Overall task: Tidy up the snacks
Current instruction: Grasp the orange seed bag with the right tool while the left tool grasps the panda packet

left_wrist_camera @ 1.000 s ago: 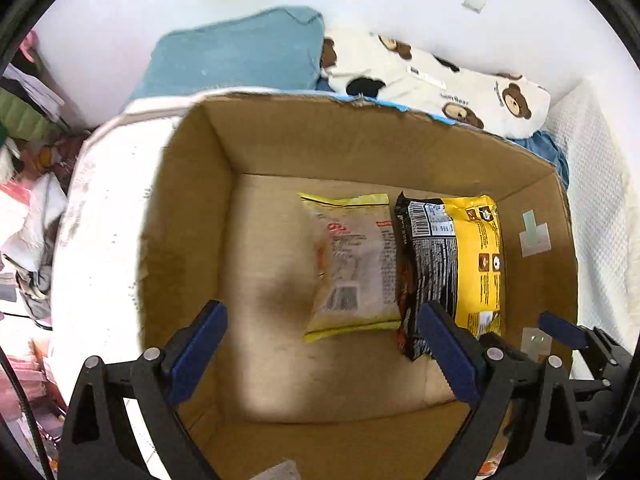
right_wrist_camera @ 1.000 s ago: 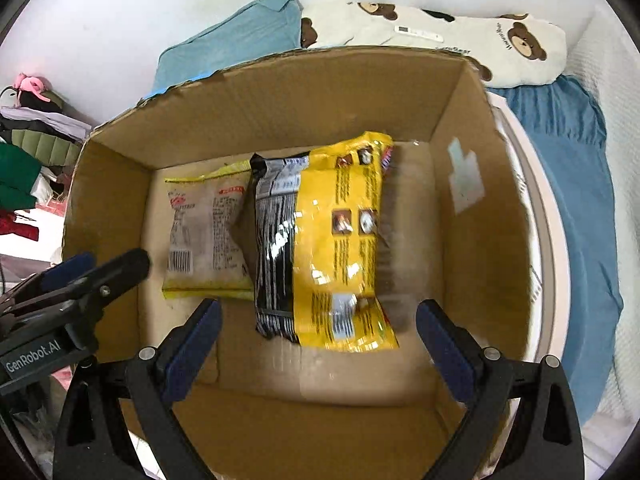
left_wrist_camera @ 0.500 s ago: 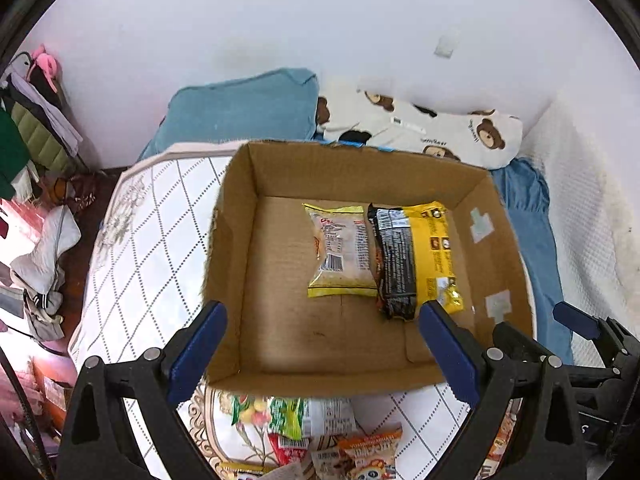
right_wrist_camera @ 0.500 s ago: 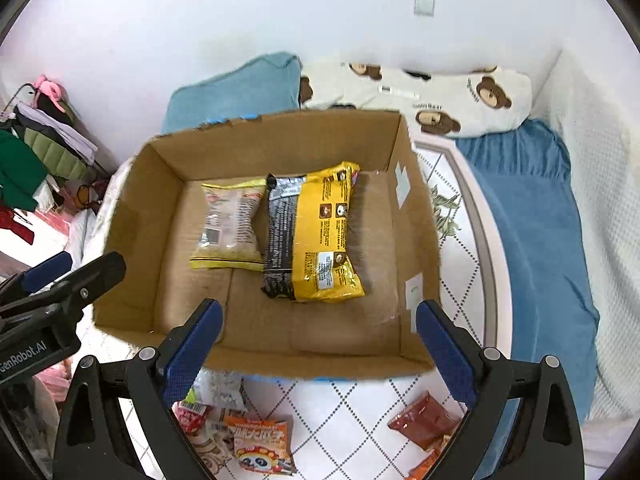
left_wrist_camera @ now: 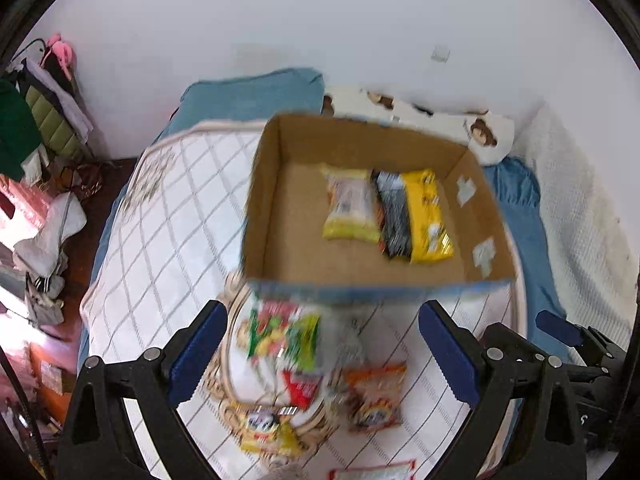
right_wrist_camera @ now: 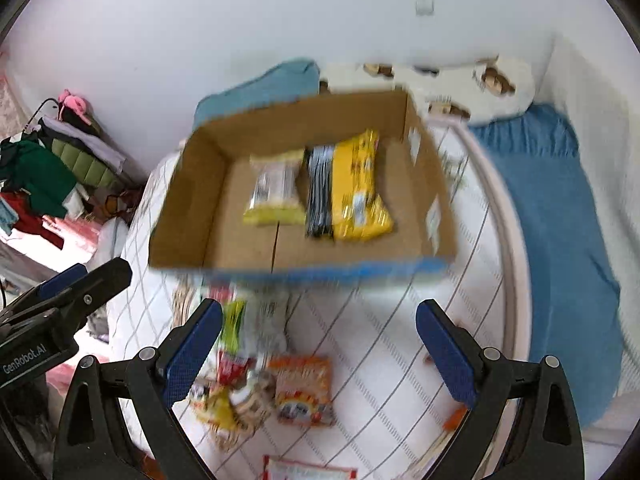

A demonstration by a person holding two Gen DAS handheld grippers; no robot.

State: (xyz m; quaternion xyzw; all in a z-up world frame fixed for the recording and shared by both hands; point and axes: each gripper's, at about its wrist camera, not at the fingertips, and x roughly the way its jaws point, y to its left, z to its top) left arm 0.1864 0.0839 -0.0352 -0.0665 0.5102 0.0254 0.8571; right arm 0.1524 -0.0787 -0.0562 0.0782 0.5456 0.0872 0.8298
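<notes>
A: What's the setting?

B: A bed (left_wrist_camera: 168, 216) with a white quilted cover crossed by a diamond grid, pushed against a white wall (left_wrist_camera: 320, 20). A teal pillow (left_wrist_camera: 248, 92) and a bear-print pillow (left_wrist_camera: 488, 132) lie at its head.

A: And the snacks?

B: An open cardboard box (left_wrist_camera: 264, 200) sits on the bed. Two flat packets lie side by side on its floor: a pale one with yellow ends (left_wrist_camera: 350, 204) and a black-and-yellow one (left_wrist_camera: 414, 216) to its right, edges touching. Their long axes run from the near wall toward the far wall.

A: Anything outside the box?

B: A blurred heap of loose packets just in front of it: a green-red one (left_wrist_camera: 280, 332), an orange one (left_wrist_camera: 376, 392), a yellow one (left_wrist_camera: 266, 434).

A: The tools?

B: The left tool (left_wrist_camera: 322, 354) and right tool (right_wrist_camera: 320, 350) both hang above that heap, jaws spread wide, nothing between them.
</notes>
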